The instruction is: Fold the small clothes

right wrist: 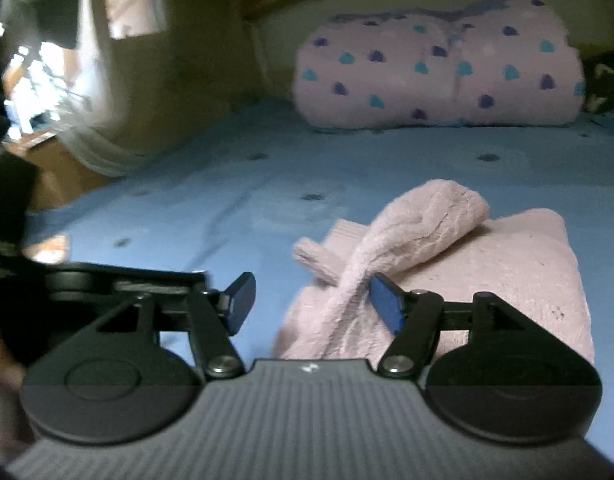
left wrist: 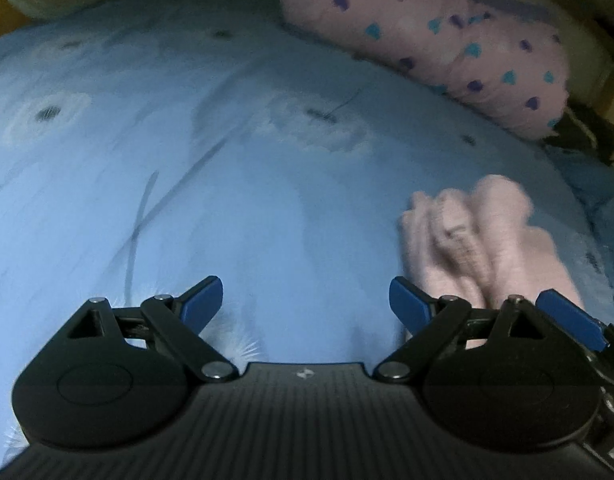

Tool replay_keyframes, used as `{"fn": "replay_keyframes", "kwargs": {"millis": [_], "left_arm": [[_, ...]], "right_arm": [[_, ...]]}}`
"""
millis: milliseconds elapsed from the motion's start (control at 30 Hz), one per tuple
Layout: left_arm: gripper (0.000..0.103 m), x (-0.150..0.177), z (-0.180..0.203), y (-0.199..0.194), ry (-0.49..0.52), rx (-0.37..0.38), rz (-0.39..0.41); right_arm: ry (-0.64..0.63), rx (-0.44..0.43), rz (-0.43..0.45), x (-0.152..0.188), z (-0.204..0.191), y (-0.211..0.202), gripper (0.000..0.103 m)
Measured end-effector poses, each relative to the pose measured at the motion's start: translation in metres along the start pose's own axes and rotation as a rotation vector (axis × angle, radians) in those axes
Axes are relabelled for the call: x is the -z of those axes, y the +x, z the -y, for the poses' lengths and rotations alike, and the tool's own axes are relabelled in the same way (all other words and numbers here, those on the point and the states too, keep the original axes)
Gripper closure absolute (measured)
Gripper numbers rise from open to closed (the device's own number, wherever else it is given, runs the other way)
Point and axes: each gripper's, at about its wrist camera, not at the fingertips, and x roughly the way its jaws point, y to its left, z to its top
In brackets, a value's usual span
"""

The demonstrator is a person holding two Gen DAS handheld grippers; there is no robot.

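A pale pink fluffy garment (right wrist: 487, 264) lies folded on the blue bedsheet (right wrist: 227, 208), with a rolled flap (right wrist: 419, 220) draped across its top. My right gripper (right wrist: 313, 304) stands open at the garment's near left edge. The flap's tail rests against its right finger (right wrist: 387, 308), while the left finger (right wrist: 241, 304) is clear of the cloth. In the left wrist view the same garment (left wrist: 467, 240) lies blurred at the right. My left gripper (left wrist: 305, 304) is wide open over bare sheet (left wrist: 187, 160) with nothing between its fingers. A blue finger of the right gripper (left wrist: 571, 320) shows at the lower right.
A pink rolled blanket with blue and purple hearts (right wrist: 439, 72) lies at the back of the bed, also seen as the blanket (left wrist: 447, 40) at upper right. White fabric (right wrist: 95, 140) and a brown box (right wrist: 55, 176) stand past the bed's left edge.
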Motion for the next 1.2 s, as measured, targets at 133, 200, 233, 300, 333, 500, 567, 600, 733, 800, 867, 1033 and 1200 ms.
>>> {"fn": "replay_keyframes", "kwargs": {"millis": [133,200,233,300,333,500,567,600,733,800,867,1033,1200], "left_arm": [[0.01,0.002,0.024,-0.014,0.052,0.072,0.05],[0.01,0.003,0.038,-0.017,0.072,0.102,0.064],[0.01,0.004,0.046,-0.017,0.084,0.112,0.067],[0.01,0.005,0.062,-0.013,0.107,0.128,0.058],[0.01,0.006,0.07,-0.009,0.115,0.132,0.044],[0.01,0.008,0.101,0.018,0.182,0.117,-0.013],[0.01,0.009,0.11,0.031,0.226,0.082,-0.02],[0.01,0.01,0.111,0.037,0.238,0.074,-0.02],[0.006,0.012,0.103,0.049,0.234,0.071,0.004],[0.004,0.012,0.092,0.052,0.208,0.069,-0.003],[0.004,0.011,0.082,0.053,0.174,0.087,-0.013],[0.004,0.009,0.065,0.059,0.107,0.164,-0.052],[0.004,0.01,0.048,0.075,-0.015,0.27,-0.143]], "right_arm": [[-0.025,-0.029,0.015,-0.005,0.011,-0.025,0.037],[-0.05,-0.005,0.015,-0.005,0.021,-0.033,0.037],[-0.064,0.014,0.013,-0.006,0.027,-0.037,0.037],[-0.087,0.057,0.01,-0.005,0.041,-0.043,0.037],[-0.089,0.075,0.009,-0.006,0.049,-0.045,0.037],[-0.011,0.155,-0.001,-0.007,0.097,-0.047,0.037],[0.054,0.18,0.016,-0.003,0.118,-0.047,0.037],[0.092,0.197,0.007,-0.001,0.127,-0.045,0.037],[0.224,0.208,-0.051,0.001,0.153,-0.038,0.037],[0.278,0.181,-0.068,0.003,0.159,-0.037,0.037],[0.306,0.16,-0.08,0.006,0.16,-0.035,0.037],[0.361,0.086,-0.103,0.013,0.162,-0.03,0.034],[0.503,0.034,-0.153,0.027,0.175,-0.017,0.022]]}}
